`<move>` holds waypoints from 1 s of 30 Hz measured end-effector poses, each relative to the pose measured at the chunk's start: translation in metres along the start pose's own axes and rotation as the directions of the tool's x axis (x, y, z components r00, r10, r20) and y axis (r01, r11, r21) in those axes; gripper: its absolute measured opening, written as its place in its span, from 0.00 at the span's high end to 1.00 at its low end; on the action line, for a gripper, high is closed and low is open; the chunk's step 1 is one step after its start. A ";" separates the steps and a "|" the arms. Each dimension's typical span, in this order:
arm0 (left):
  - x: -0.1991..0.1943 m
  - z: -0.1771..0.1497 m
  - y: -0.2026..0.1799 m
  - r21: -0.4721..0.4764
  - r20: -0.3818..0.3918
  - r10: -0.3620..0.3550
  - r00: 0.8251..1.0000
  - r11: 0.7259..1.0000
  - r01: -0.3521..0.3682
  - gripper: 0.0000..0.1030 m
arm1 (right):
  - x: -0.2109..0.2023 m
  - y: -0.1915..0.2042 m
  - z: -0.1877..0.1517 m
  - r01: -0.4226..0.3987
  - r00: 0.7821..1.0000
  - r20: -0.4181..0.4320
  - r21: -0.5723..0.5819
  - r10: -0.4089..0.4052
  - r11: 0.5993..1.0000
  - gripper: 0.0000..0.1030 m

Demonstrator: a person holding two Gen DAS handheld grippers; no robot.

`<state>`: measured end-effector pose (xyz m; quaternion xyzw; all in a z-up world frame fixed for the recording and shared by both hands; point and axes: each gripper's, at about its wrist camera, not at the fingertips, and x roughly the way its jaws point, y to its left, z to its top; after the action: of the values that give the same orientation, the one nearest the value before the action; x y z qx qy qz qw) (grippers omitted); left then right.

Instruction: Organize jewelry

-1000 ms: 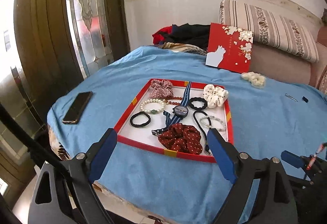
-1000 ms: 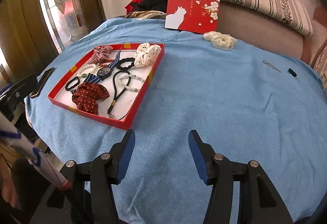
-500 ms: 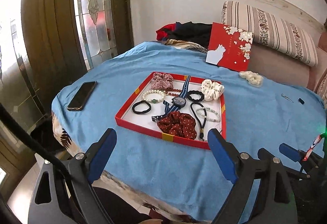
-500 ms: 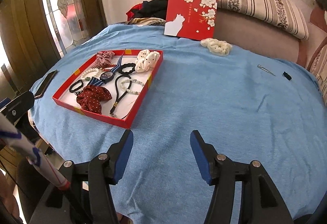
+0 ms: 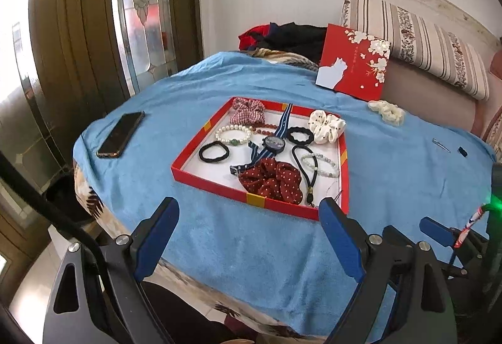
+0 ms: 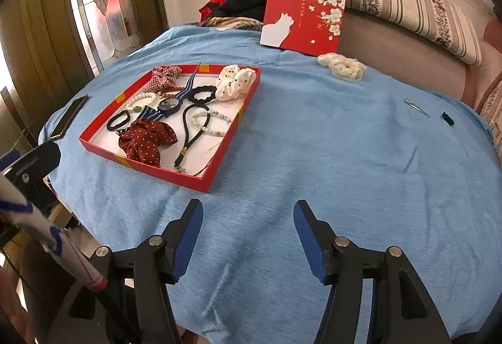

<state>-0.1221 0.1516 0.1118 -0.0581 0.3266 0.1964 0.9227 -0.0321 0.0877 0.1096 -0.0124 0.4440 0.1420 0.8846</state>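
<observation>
A shallow red tray lies on the blue cloth and holds several pieces: a dark red dotted scrunchie, a watch on a striped band, a pearl bracelet, black hair ties, a white dotted scrunchie. A cream scrunchie lies outside, near the red lid. My left gripper hovers open before the tray's near edge. My right gripper hangs over bare cloth right of the tray, jaws opening, nothing between them.
A red lid with white blossoms leans against the striped cushion at the back. A black phone lies left of the tray. A metal hair clip and a small dark piece rest at far right.
Both grippers have drawn back and up a little, so the tray looks smaller and farther. The right gripper's jaws have spread slightly wider.
</observation>
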 end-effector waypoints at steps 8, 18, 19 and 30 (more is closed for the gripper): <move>0.002 -0.002 0.014 -0.060 0.021 0.013 1.000 0.998 -0.012 0.13 | 0.009 0.006 -0.003 0.019 1.000 -0.012 -0.006 -0.019 1.000 0.37; -0.034 0.009 0.041 -0.179 0.164 0.061 0.985 0.983 -0.031 0.03 | -0.004 0.001 0.000 0.060 0.998 0.024 0.015 -0.061 0.998 0.37; -0.040 0.012 0.042 -0.170 0.178 0.067 0.982 0.985 -0.037 0.03 | -0.006 0.001 0.001 0.059 0.998 0.029 0.017 -0.060 0.998 0.36; -0.061 0.015 0.036 -0.080 0.117 0.059 0.991 0.996 -0.050 0.02 | -0.024 0.007 -0.003 0.020 0.998 0.064 0.028 -0.022 0.999 0.33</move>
<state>-0.1712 0.1682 0.1624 -0.0730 0.2647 0.2370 0.9319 -0.0502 0.0880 0.1277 -0.0005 0.4172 0.1269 0.8999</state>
